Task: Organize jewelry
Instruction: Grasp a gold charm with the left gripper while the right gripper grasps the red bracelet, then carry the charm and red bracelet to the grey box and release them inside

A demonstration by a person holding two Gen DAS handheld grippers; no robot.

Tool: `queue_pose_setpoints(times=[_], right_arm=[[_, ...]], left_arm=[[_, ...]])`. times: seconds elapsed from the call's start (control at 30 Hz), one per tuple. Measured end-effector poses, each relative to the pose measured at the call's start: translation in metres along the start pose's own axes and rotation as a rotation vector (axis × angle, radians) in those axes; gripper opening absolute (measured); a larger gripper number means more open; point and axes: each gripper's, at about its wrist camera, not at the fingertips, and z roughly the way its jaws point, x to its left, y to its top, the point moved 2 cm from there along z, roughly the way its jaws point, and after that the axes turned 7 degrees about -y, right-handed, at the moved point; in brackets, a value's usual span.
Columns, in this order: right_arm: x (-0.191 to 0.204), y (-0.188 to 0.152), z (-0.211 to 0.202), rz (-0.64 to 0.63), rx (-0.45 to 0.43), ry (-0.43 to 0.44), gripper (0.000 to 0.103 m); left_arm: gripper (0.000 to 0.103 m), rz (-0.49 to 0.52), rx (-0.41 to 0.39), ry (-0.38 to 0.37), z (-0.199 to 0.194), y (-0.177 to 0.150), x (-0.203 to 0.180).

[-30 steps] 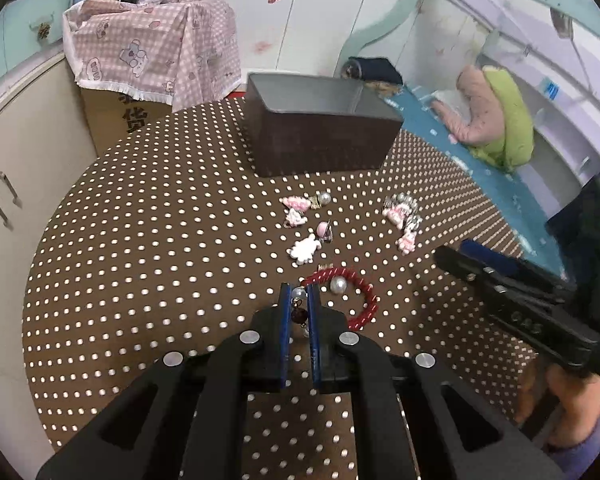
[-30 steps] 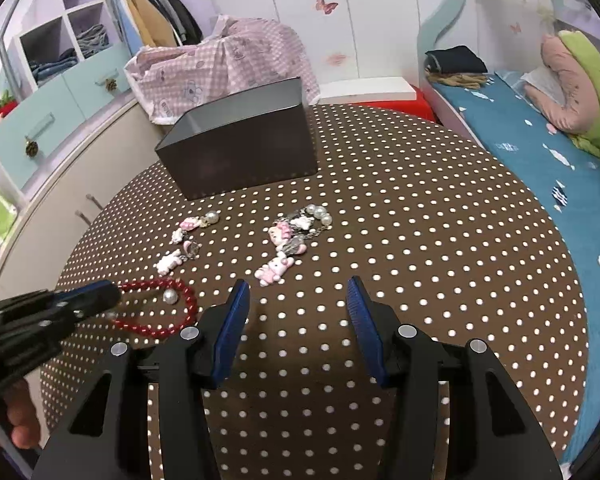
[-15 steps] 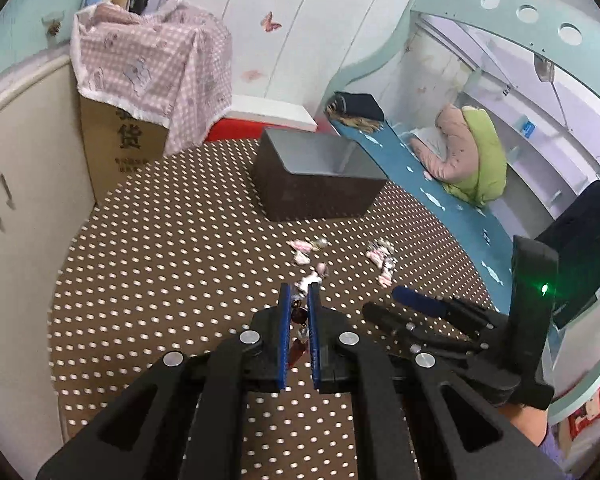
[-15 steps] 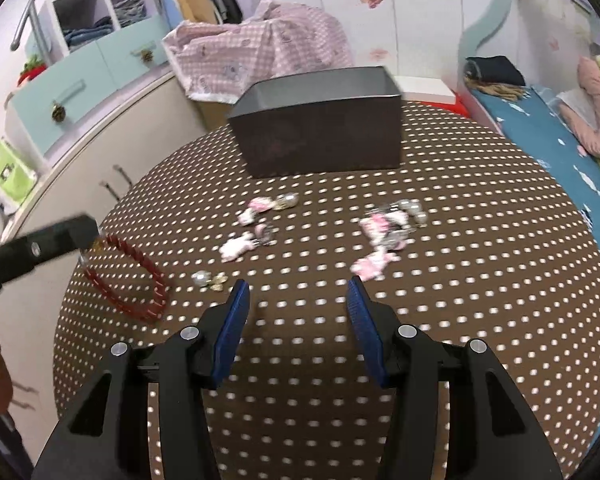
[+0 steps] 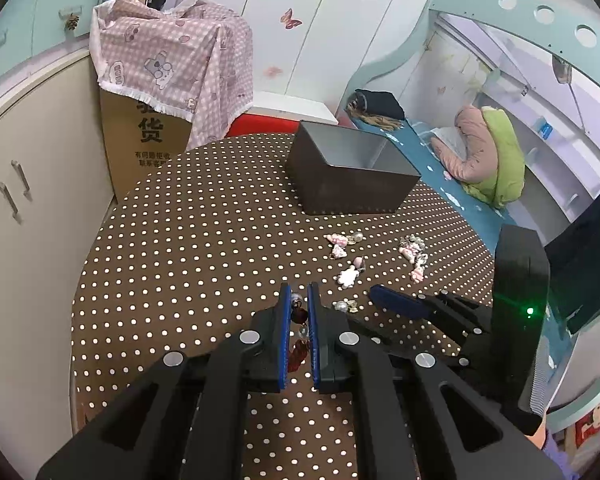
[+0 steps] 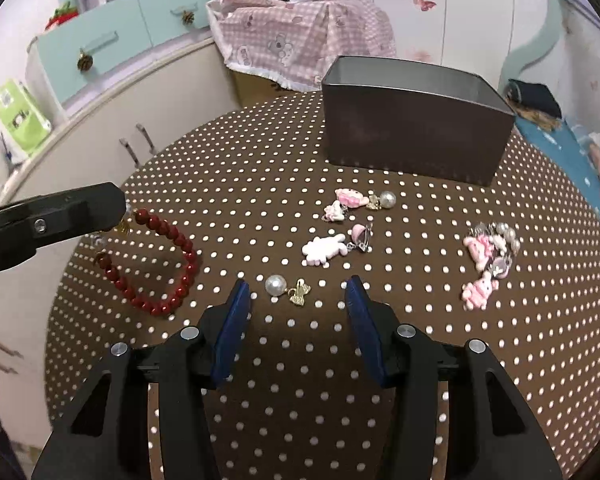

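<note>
Left gripper (image 5: 299, 304) pinching red bracelet (image 6: 168, 264), now lifted off table (image 6: 260, 160), hanging frame left. Right gripper (image 6: 298, 300), jaws just narrowing but apart, now over pearl earring (image 6: 288, 287), lower centre. Box (image 6: 412, 120) empty, upper right.

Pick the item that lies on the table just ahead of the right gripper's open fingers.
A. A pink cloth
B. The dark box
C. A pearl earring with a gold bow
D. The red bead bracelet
C: the pearl earring with a gold bow lies on the dotted table, just ahead of the right gripper.
</note>
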Motion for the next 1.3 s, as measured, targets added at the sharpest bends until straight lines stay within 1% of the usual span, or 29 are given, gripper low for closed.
queue_pose_setpoints(times=[0.03, 0.07, 0.13, 0.23, 0.33, 0.47, 0.57, 0.7, 0.77, 0.87, 0.93, 1.07, 1.13, 1.2, 1.3], right_arm=[[0.001, 0.001, 0.001, -0.007, 0.000, -0.007, 0.027], [0.002, 0.003, 0.003, -0.017, 0.002, -0.012, 0.023], [0.003, 0.004, 0.003, -0.036, 0.002, -0.013, 0.012], [0.004, 0.003, 0.002, -0.053, -0.001, -0.010, 0.012], [-0.004, 0.000, -0.006, -0.033, -0.015, -0.004, 0.012], [-0.023, 0.002, -0.018, 0.018, -0.033, 0.021, 0.012], [-0.043, 0.011, -0.031, 0.078, -0.062, 0.046, 0.012], [-0.072, 0.029, -0.044, 0.155, -0.105, 0.069, 0.012], [-0.086, 0.041, -0.047, 0.181, -0.121, 0.071, 0.012], [-0.103, 0.058, -0.048, 0.227, -0.142, 0.080, 0.012], [-0.117, 0.073, -0.048, 0.267, -0.154, 0.094, 0.012], [-0.134, 0.097, -0.046, 0.312, -0.166, 0.093, 0.012], [-0.140, 0.106, -0.043, 0.334, -0.168, 0.099, 0.012], [-0.145, 0.115, -0.036, 0.350, -0.155, 0.102, 0.012], [-0.147, 0.123, -0.026, 0.361, -0.133, 0.101, 0.012]], left_arm=[[0.007, -0.001, 0.001, -0.002, 0.000, 0.000, 0.000], [0.007, -0.002, 0.001, -0.003, 0.000, 0.000, 0.001], [0.007, -0.005, 0.003, -0.006, 0.002, 0.001, 0.001], [0.007, -0.003, 0.003, -0.009, 0.004, 0.003, 0.000], [0.006, 0.002, 0.003, -0.017, 0.006, 0.007, -0.004], [0.006, 0.026, -0.002, -0.033, 0.009, 0.020, -0.015], [0.007, 0.044, -0.014, -0.058, 0.008, 0.031, -0.025], [0.007, 0.088, -0.036, -0.112, 0.007, 0.056, -0.047], [0.007, 0.113, -0.048, -0.119, 0.008, 0.070, -0.058], [0.007, 0.141, -0.056, -0.130, 0.014, 0.098, -0.072], [0.007, 0.152, -0.062, -0.117, 0.019, 0.114, -0.080], [0.007, 0.176, -0.056, -0.106, 0.034, 0.140, -0.091], [0.007, 0.171, -0.051, -0.095, 0.042, 0.150, -0.090], [0.007, 0.169, -0.029, -0.095, 0.056, 0.159, -0.089], [0.007, 0.143, -0.002, -0.065, 0.076, 0.167, -0.082]])
